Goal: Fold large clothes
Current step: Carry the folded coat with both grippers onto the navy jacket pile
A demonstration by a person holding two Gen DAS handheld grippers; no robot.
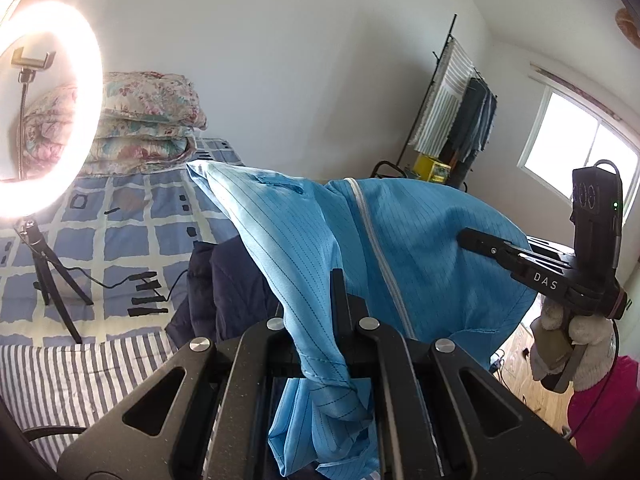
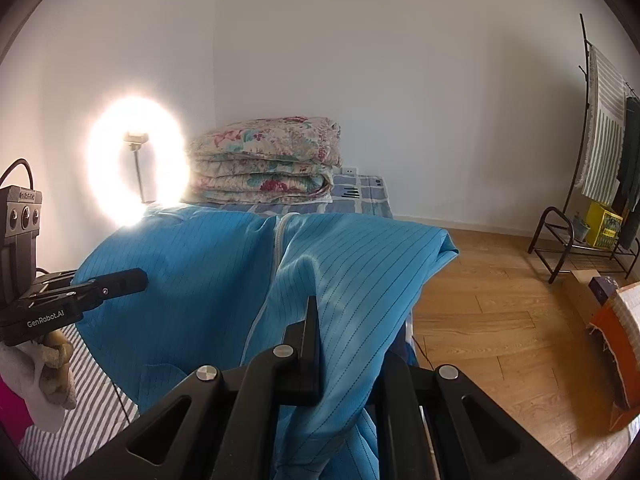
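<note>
Left gripper & right gripper both clamped tight on edges of the blue garment, held up btwn them above the bed. Fabric looks thin, light, floppy, prob slick; grip at hems/corners, w/ the zipper running centre.

Left hand-held gripper clamped shut, right hand-held gripper clamped shut, both angled downward
</note>
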